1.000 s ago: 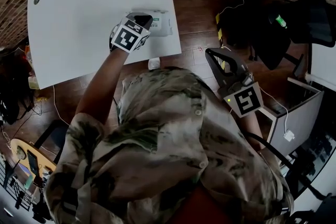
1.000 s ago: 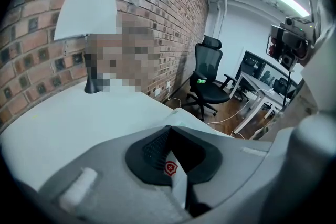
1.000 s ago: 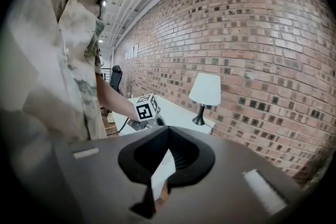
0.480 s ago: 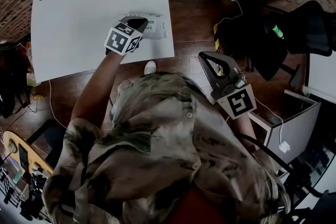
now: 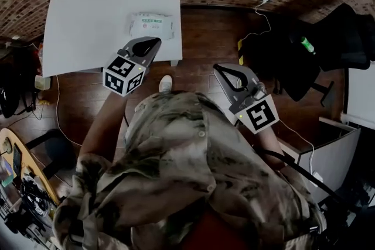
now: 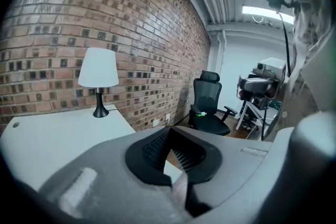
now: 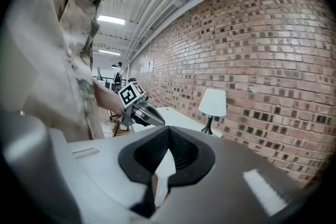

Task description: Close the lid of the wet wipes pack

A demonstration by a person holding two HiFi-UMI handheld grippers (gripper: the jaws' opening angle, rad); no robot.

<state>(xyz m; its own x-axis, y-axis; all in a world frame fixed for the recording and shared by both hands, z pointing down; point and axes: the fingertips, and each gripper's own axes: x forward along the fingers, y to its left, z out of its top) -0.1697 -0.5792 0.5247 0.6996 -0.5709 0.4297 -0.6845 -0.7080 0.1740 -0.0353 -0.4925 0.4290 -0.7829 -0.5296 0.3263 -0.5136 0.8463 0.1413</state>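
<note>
1. Head view shows the left hand-held gripper (image 5: 152, 43) drawn back from the wet wipes pack (image 5: 152, 26). Half a second ago its tips were laid on the pack. Now the pack is left lying alone on the table (image 5: 88, 14), just ahead of those tips and apart from them.
2. In the left gripper view the jaws are seen pressed together with nothing between them. Only the table's white top and a lamp (image 6: 98, 73) are seen beyond them.
3. The right hand-held gripper (image 5: 220, 69) is held out over the floor, well apart from the pack, which lies far off to its left. Its jaws are likewise closed on nothing, as its own view shows.
4. From the withdrawal it is judged that the pressing step is over. The pack's top is seen as flat, with no flap standing up, so the lid is probably shut and the task at or near its end.
5. Whether the lid is fully snapped down cannot be told, since the pack is small in the head view and its seam cannot be made out.
6. The pack is not caught in either gripper view, so no closer check is offered.
7. The person's torso fills the lower head view, and what lies beneath it is hidden.
</note>
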